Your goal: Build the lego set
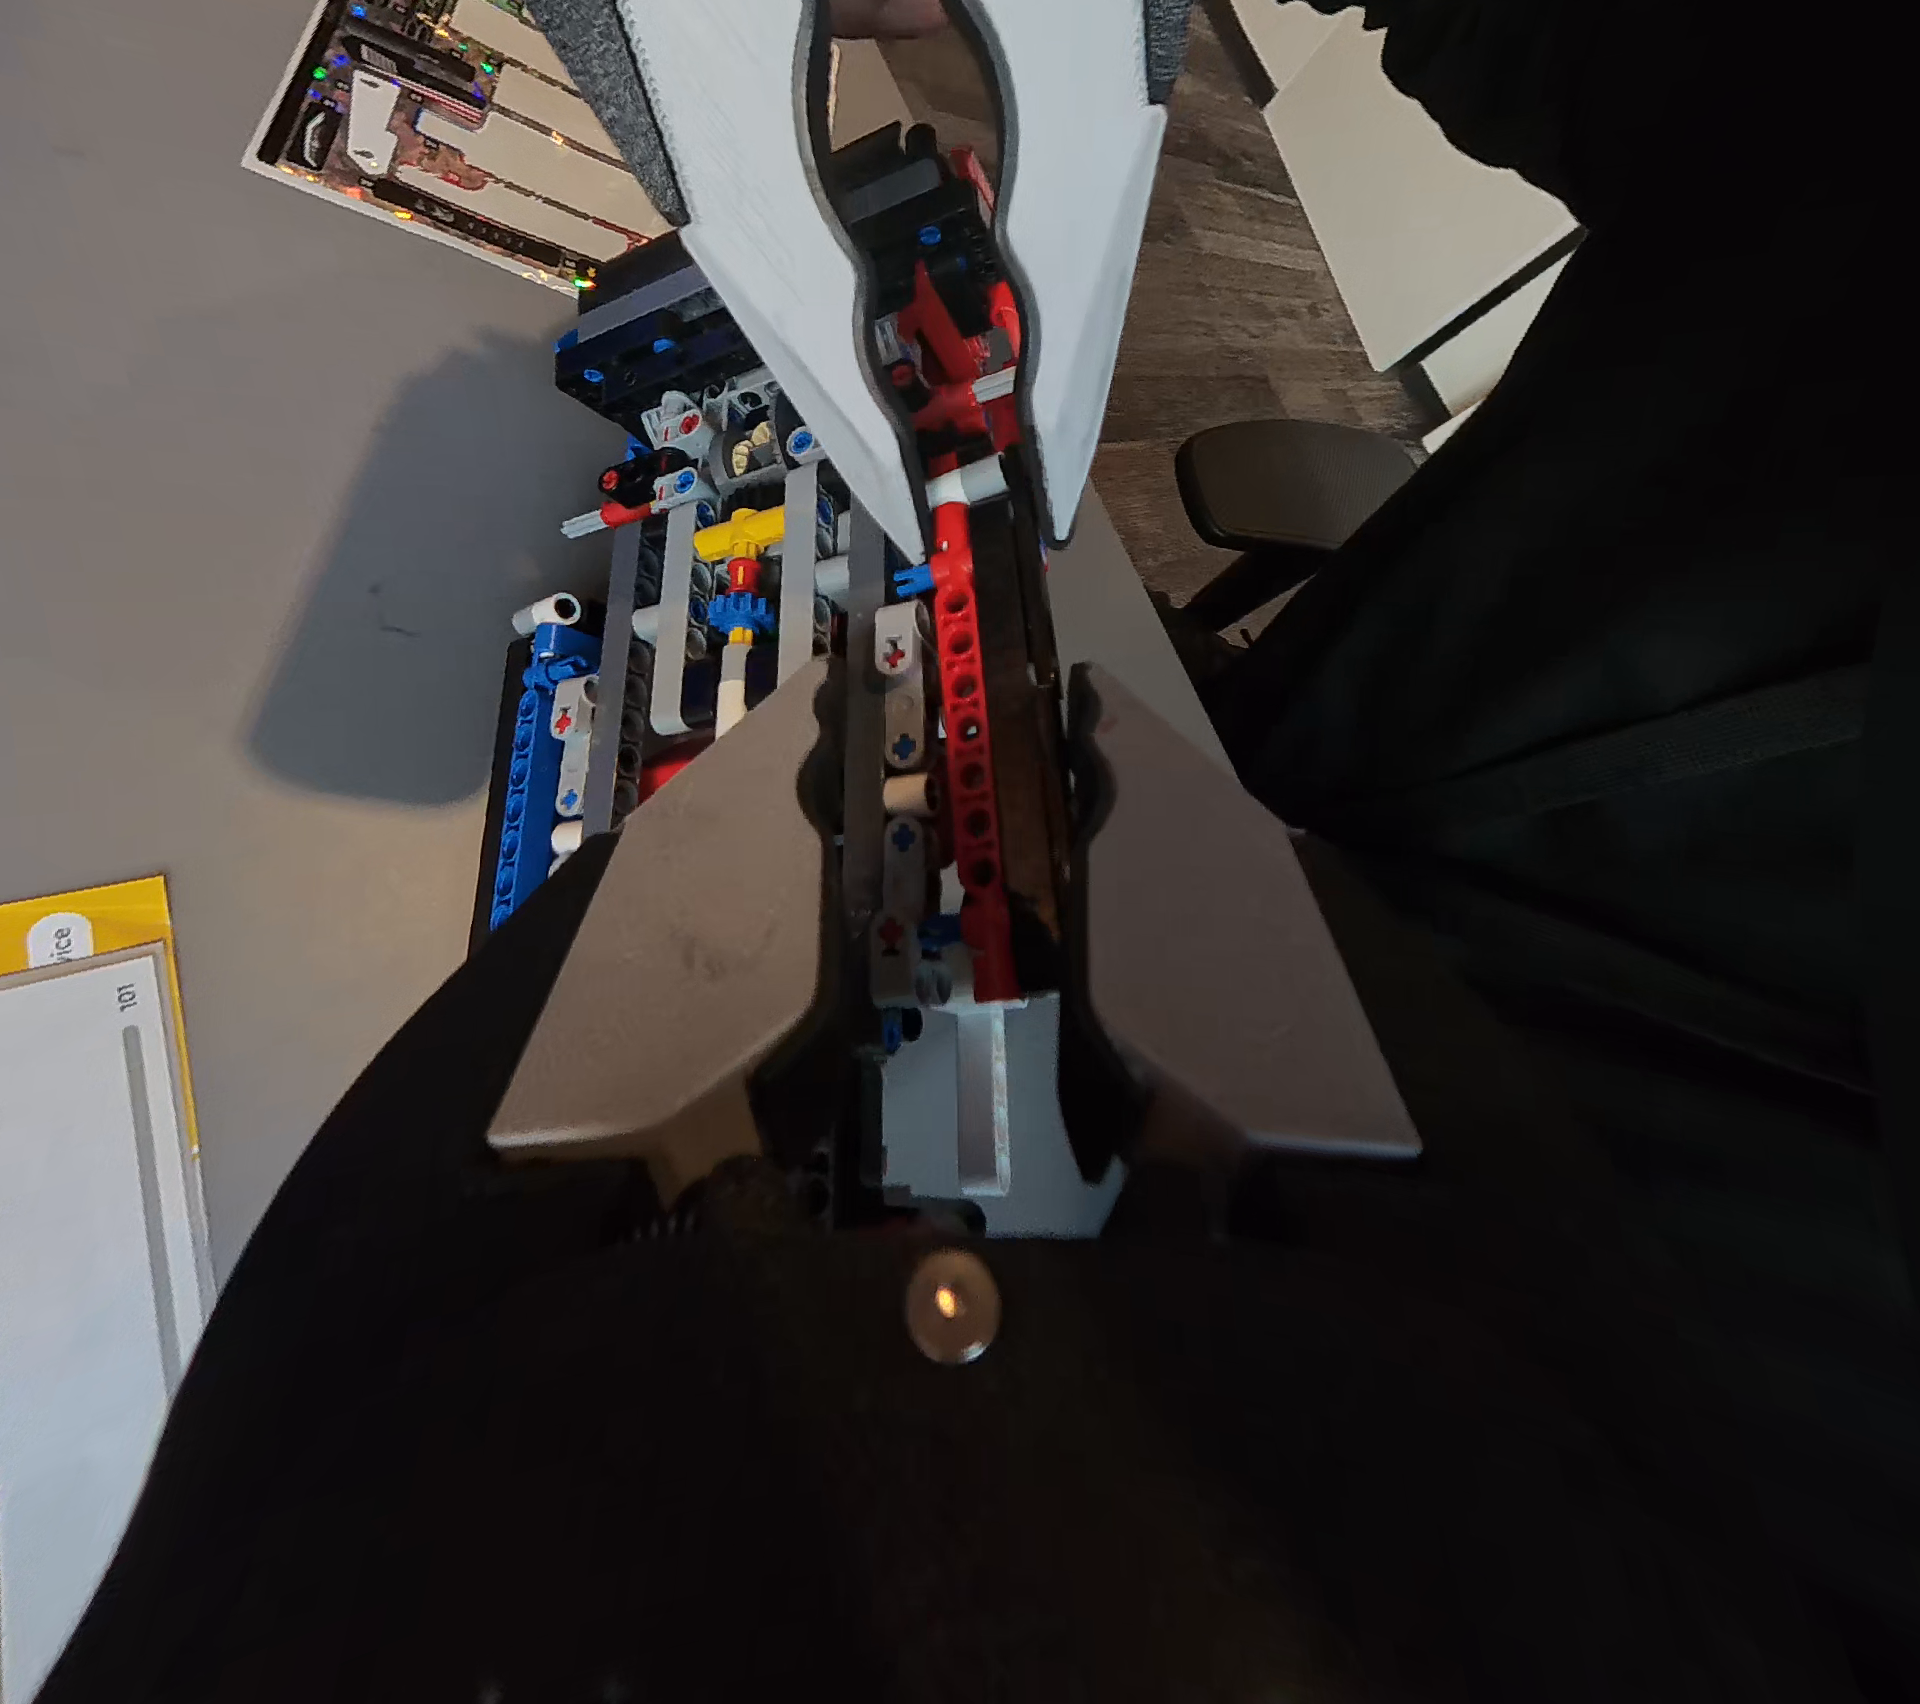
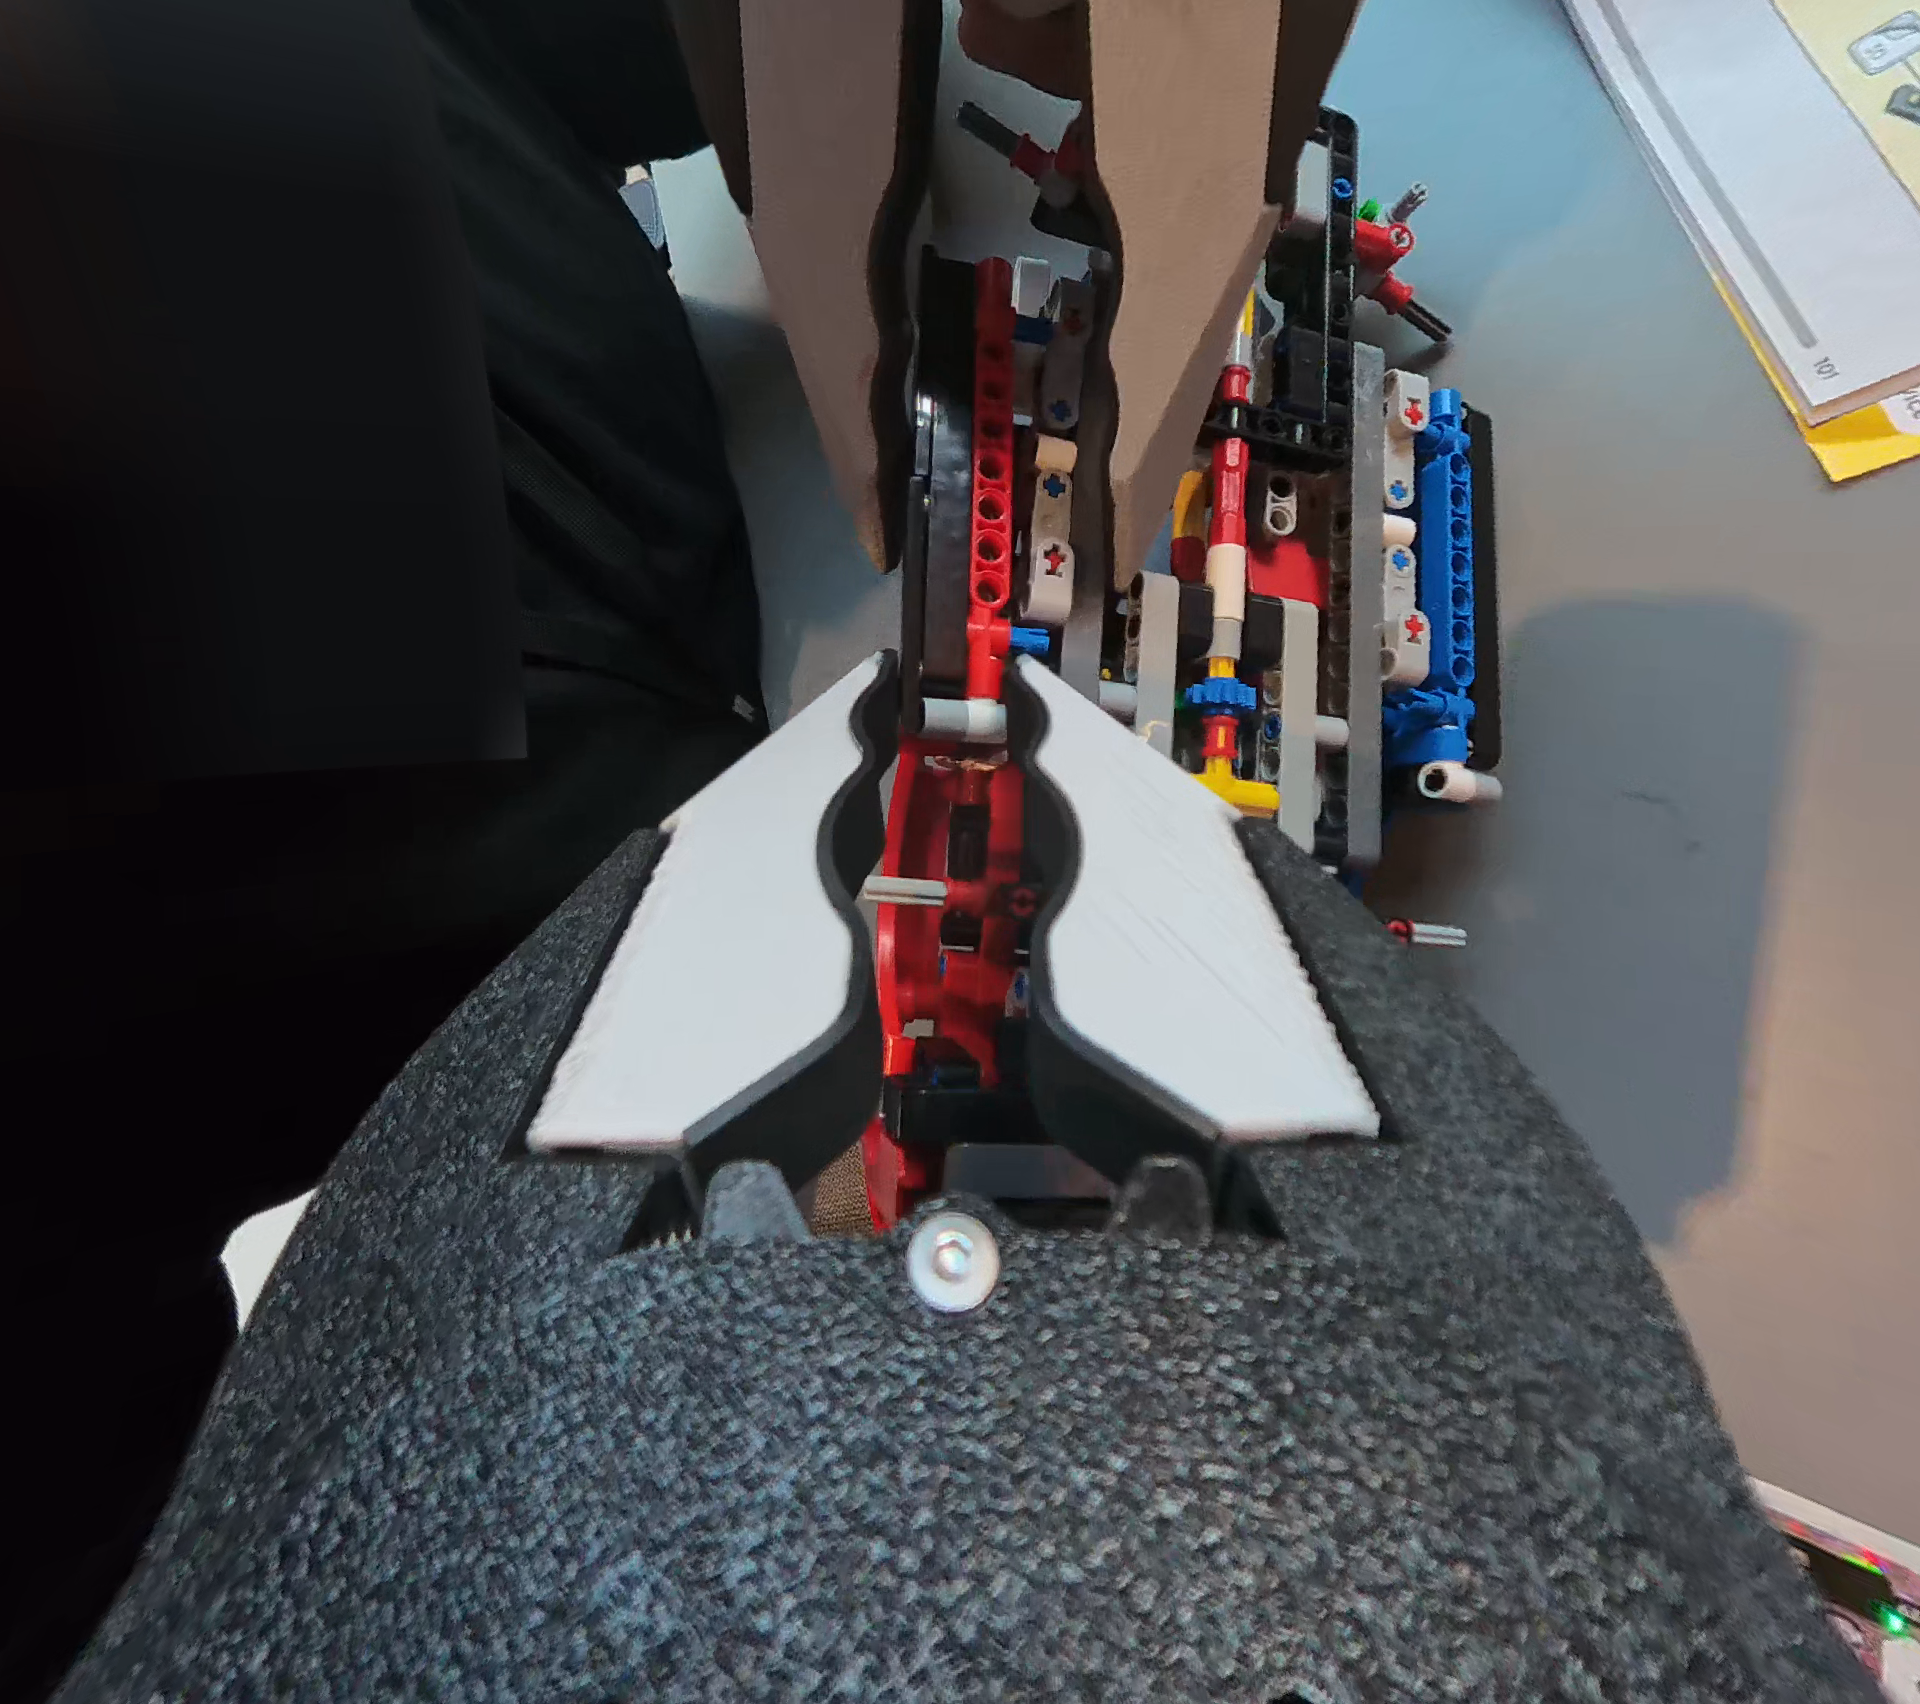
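Fingers [image 1: 717,916] of both grippers clamp the lego model's [image 2: 1226,574] red side [image 1: 971,761] from opposite ends.

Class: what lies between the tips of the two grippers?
The red holed beam of the lego model spans from left gripper to right gripper, in both wrist views.

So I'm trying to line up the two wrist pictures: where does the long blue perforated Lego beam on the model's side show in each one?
Left wrist view: the long blue perforated beam stands left of centre, just left of the tan-fingered left gripper.
Right wrist view: it stands right of centre, on the model's far side.
Shared landmark: the red perforated beam running between both grippers' fingers.
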